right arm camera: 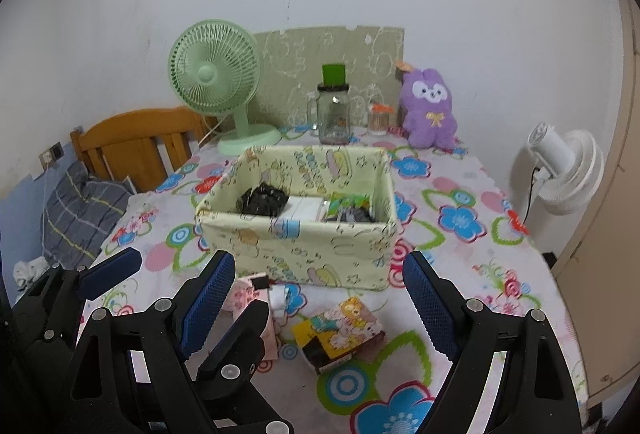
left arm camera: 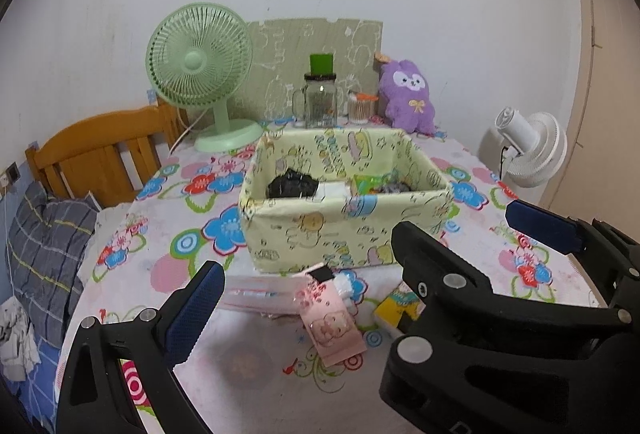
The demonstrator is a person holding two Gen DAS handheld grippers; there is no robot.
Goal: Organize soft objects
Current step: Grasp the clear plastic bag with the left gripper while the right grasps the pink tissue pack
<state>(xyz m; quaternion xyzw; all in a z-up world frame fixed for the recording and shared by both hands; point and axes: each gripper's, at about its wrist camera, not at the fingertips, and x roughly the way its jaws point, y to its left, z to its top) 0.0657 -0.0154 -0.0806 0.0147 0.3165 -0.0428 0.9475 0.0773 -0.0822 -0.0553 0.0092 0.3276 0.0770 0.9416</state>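
Left wrist view: left gripper [left arm camera: 308, 286] has its jaws spread wide, nothing between the pads, hanging over the packets just in front of the fabric box [left arm camera: 344, 218]. Right gripper [right arm camera: 320, 298] also wide apart and empty, over the same cluster in front of the box.

Task things, all placed against the box: pink packet [left arm camera: 334, 326] lies flat on the floral tablecloth [left arm camera: 248, 362] just in front of the box's near wall, tilted. A clear pink-striped pouch [left arm camera: 260, 294] lies beside it toward the green fan [left arm camera: 200, 62] side, and a small white wad [left arm camera: 345, 284] sits right at the box's foot. Yellow cartoon pack [right arm camera: 340, 330] lies in front of the box, toward the white fan [right arm camera: 568, 170] side. Inside the box: a crinkly black bag [right arm camera: 264, 199], something white, a green packet and a dark bundle. Purple plush [right arm camera: 428, 110] stands behind the box against the wall, near a glass jar [right arm camera: 334, 114].

Handling guess: packets look light, thin and floppy, with film wrap probably slippery. The pink one lies flat, so a top pinch may slide; best to take it by a short edge or across the narrow width and lift gently. The yellow pack looks thicker and squashy, so grip across its middle; it should compress without damage. Nothing looks fragile. Low packets on cloth risk pinching the tablecloth along with them.
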